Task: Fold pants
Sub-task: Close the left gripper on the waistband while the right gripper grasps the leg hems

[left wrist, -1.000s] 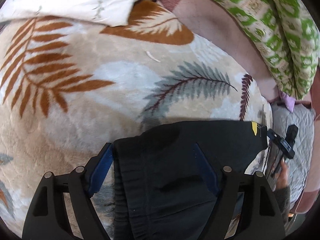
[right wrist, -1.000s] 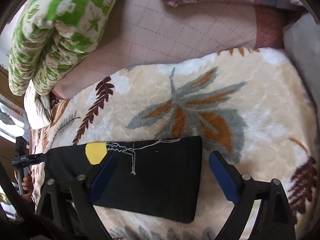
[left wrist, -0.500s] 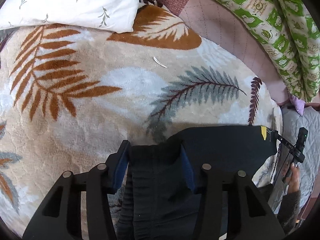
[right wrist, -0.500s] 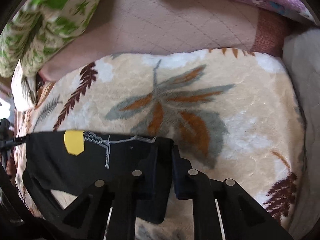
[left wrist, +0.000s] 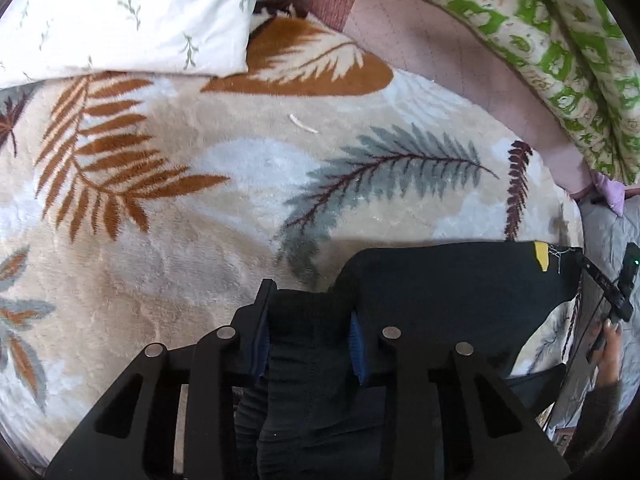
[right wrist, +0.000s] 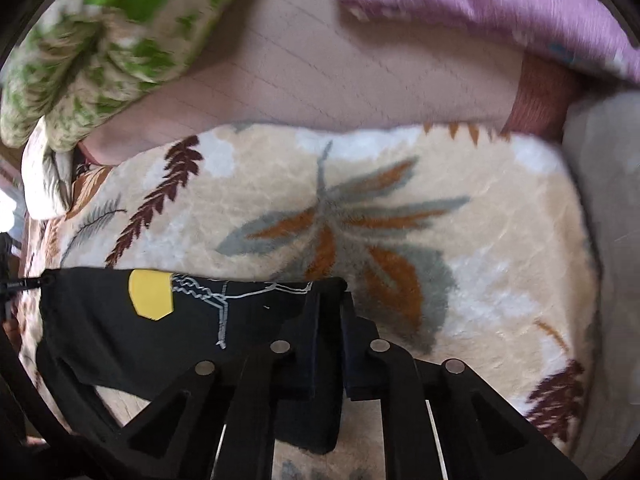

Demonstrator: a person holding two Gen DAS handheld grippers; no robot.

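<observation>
Black pants (left wrist: 440, 288) lie flat across a leaf-print blanket (left wrist: 200, 208), with a yellow patch (left wrist: 541, 255) near their far end. In the left wrist view, my left gripper (left wrist: 310, 316) is at the ribbed waistband. Its jaws are closing, and the blue pads press a bunched fold of the cloth between them. In the right wrist view, the pants (right wrist: 200, 332) show the yellow patch (right wrist: 152, 294) and white stitching. My right gripper (right wrist: 329, 300) is shut on the upper corner of the leg's end. A person's hand (left wrist: 610, 340) holds that gripper at the right edge of the left wrist view.
A white pillow (left wrist: 120, 12) with small sprigs lies at the blanket's far left. A green-patterned quilt (left wrist: 560, 40) is heaped at the far right on a pink quilted sheet (left wrist: 440, 52). Purple cloth (right wrist: 480, 8) lies beyond the blanket. A grey cover (right wrist: 608, 200) borders its right side.
Both grippers went from wide open around the pants to closed on them. The left one has bunched the waistband, and the right one has pinched the leg's corner.
</observation>
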